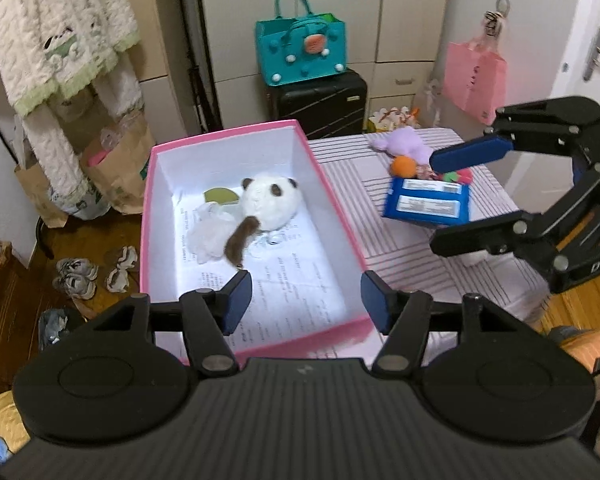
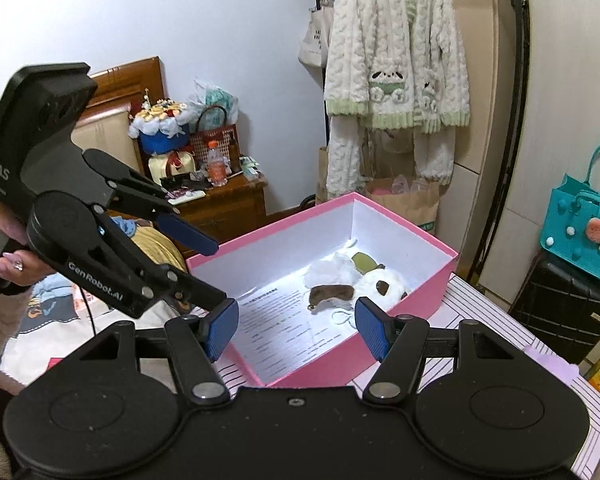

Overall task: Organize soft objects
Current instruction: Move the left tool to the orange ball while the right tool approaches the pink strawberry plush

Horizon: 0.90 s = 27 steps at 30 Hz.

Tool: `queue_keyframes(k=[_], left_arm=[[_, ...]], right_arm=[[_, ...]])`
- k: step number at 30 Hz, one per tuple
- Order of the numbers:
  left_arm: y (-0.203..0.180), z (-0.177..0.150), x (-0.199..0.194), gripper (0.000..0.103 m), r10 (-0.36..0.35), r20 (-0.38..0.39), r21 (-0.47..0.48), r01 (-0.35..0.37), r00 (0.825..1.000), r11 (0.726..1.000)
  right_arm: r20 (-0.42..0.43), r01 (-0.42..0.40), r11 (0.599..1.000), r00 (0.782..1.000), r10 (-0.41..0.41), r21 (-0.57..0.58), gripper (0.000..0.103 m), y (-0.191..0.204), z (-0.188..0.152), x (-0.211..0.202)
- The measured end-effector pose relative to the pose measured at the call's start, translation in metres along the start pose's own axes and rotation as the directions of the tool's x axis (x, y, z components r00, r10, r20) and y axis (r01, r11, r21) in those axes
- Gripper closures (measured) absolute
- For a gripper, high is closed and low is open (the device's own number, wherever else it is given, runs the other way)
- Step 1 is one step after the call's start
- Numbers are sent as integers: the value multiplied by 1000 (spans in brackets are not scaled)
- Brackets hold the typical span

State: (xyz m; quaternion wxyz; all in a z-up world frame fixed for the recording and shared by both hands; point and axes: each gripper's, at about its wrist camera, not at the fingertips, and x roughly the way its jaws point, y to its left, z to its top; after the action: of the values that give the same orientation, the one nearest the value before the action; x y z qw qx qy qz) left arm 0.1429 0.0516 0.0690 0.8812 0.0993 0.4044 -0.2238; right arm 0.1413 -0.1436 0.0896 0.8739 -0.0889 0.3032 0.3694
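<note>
Plush toys are partly sorted. From the left wrist view, a white panda plush [image 1: 270, 200] already lies in the pink box [image 1: 332, 196], beside a white fluffy piece [image 1: 208, 236] and a brown furry strip [image 1: 242, 240]. The left claw [image 1: 306, 300] hovers over the box's near end, released and holding nothing. On the striped desk [image 1: 400, 248] right of the box, a purple plush [image 1: 404, 144], an orange pompom [image 1: 404, 166] and a blue tissue pack [image 1: 428, 202] still wait. The right claw [image 1: 436, 204] hangs spread above them, empty.

From the right wrist view, the right claw [image 2: 296, 328] stands released, aimed toward the box [image 2: 432, 292]; the panda [image 2: 384, 286] rests at its far end. The left claw [image 2: 222, 272] is spread too. By my judgement, roughly half remains.
</note>
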Motion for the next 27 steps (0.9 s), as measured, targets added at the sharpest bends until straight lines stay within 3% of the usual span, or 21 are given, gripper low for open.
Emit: queue_keyframes(k=[8, 15, 27], left_arm=[[-31, 0, -13, 32, -34, 3, 51, 33, 999, 998], [-66, -3, -13, 25, -58, -4, 105, 58, 998, 993], [-119, 1, 29, 18, -199, -5, 151, 198, 980, 969]], right_arm=[[32, 57, 998, 998, -56, -7, 30, 8, -15, -38], [7, 112, 994, 994, -112, 0, 30, 3, -41, -67], [-14, 205, 971, 979, -205, 123, 27, -35, -109, -104]])
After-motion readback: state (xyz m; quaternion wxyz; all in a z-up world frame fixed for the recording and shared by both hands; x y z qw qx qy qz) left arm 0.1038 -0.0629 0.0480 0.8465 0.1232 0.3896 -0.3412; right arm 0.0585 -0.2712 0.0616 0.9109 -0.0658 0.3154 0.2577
